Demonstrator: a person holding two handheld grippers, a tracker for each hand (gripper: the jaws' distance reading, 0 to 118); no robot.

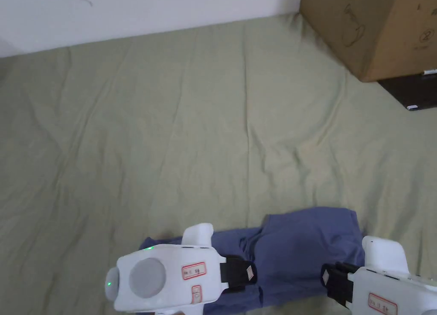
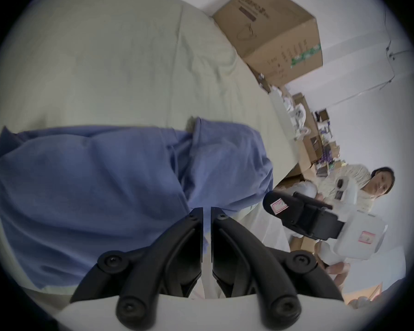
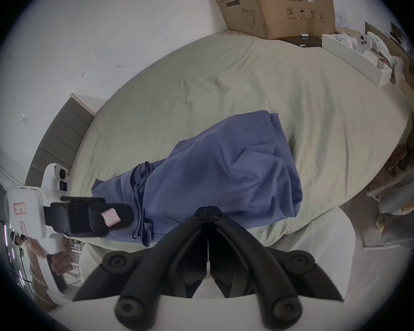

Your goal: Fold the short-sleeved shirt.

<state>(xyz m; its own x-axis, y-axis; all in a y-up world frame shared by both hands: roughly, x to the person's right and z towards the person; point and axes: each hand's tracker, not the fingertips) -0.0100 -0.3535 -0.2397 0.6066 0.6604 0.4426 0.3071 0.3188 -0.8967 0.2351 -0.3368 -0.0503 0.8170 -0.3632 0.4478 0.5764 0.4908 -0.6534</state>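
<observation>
The left tool [image 2: 206,213], jaws almost together with a narrow gap, is above the crumpled blue fabric shirt [image 2: 101,181] on the pale green bed [image 2: 105,61].

The shirt [image 1: 298,252] is blue, of soft plain cloth, and lies bunched and partly folded on a pale green bed sheet [image 1: 192,128], close to the sheet's near edge. In the right gripper view the shirt [image 3: 215,173] forms a long rumpled heap, thick and rounded at its right end, thinner and flatter to the left, with a seamed edge running across it. Layers overlap in loose creases.
</observation>
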